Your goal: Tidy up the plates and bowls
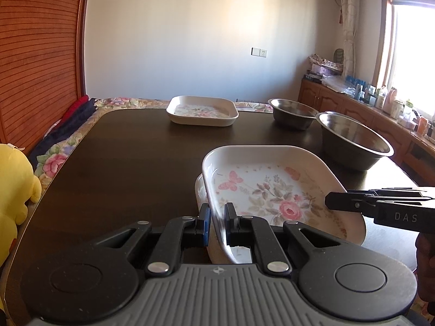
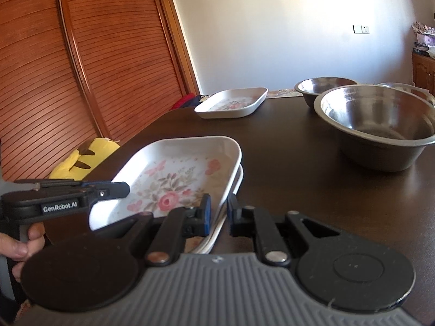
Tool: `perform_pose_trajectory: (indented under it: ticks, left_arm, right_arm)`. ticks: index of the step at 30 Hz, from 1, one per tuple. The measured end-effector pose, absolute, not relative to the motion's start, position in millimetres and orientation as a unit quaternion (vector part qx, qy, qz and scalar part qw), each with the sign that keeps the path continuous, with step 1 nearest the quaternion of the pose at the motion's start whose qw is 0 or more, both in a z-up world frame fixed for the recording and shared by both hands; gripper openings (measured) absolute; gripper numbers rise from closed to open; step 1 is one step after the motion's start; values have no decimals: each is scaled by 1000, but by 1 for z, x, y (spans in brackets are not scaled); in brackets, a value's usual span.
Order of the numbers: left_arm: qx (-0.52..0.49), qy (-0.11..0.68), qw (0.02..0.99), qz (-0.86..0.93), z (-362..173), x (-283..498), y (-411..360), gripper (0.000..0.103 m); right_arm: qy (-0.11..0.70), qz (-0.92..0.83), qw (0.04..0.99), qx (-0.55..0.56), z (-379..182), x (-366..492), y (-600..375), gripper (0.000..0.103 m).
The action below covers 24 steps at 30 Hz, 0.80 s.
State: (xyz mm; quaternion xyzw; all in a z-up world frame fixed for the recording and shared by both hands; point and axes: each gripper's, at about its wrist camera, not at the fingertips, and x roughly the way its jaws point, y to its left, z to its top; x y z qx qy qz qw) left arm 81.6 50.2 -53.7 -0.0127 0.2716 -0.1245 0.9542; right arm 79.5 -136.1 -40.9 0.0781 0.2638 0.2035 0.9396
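Observation:
A floral square plate (image 1: 272, 190) (image 2: 174, 179) sits tilted over a second similar plate (image 1: 199, 190) (image 2: 237, 187) at the near side of the dark table (image 1: 136, 163). My left gripper (image 1: 217, 213) (image 2: 125, 190) is shut on the top plate's left rim. On the opposite rim, my right gripper (image 2: 218, 207) (image 1: 330, 201) is shut as well. Another floral plate (image 1: 202, 111) (image 2: 231, 103) lies at the table's far edge. Steel bowls stand to the right: a large one (image 1: 353, 138) (image 2: 380, 119) and a smaller one (image 1: 293, 108) (image 2: 323, 87) behind it.
A third steel rim (image 2: 402, 87) shows behind the large bowl. A yellow plush toy (image 1: 13, 190) (image 2: 81, 160) sits off the table's left edge, beside a louvred wooden door (image 2: 81, 68). A low cabinet (image 1: 380, 108) with bottles runs along the right wall. A hand (image 2: 21, 247) holds the left gripper.

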Motion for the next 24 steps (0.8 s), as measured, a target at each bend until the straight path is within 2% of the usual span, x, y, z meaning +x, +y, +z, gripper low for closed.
perform_pose_trajectory:
  ticks: [19,21,24]
  left_arm:
    - [-6,271,956,-116,-64,80,51,13]
    - [-6,271,955,-116,-64,80,52,13]
    - [-8,271,955,-117,-65,80,54,13]
  right_arm:
    - [239,191,950,59,-47,75,-133,18]
    - [238,191,951,58,-48,74,-132,23]
    - [231,185,954,55,-47,72,-132,23]
